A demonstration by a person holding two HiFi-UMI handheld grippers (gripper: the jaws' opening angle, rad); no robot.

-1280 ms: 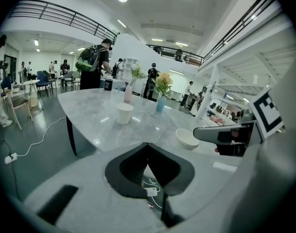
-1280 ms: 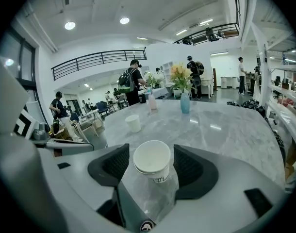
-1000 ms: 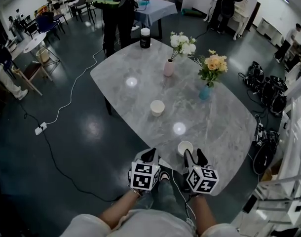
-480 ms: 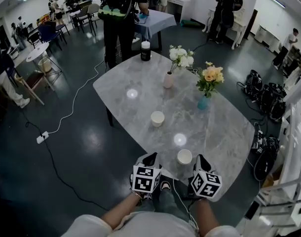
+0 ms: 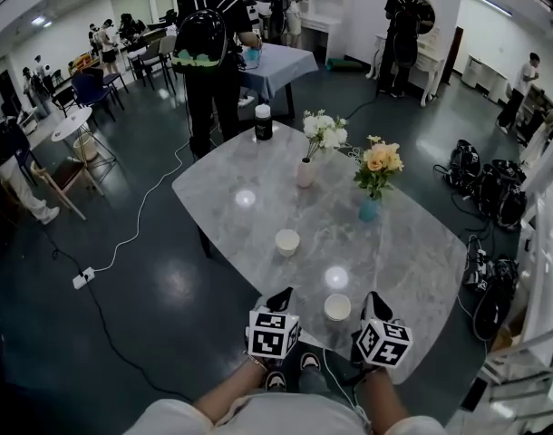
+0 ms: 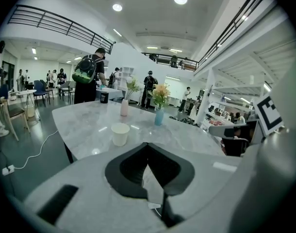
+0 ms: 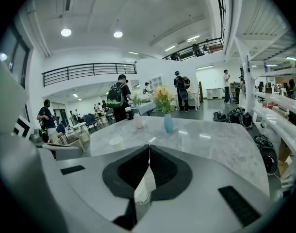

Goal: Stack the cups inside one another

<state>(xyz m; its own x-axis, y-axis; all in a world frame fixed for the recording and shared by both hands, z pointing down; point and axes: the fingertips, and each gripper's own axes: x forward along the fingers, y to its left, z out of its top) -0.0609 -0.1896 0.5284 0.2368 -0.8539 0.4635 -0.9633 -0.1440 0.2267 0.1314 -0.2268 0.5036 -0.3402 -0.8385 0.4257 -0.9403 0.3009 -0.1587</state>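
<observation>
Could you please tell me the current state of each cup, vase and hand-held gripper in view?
near cup: upright, mouth up, not nested yet.
far cup: upright, mouth up, alone on the table.
pink vase: upright, holding white flowers.
blue vase: upright, holding yellow flowers.
left hand-held gripper: jaws together, nothing between them.
right hand-held gripper: jaws together; whether it pinches the near cup is unclear.

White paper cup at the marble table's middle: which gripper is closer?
Left. The left gripper faces the middle cup head-on; the right gripper, pinching the nearer white cup, sits farther right.
</observation>
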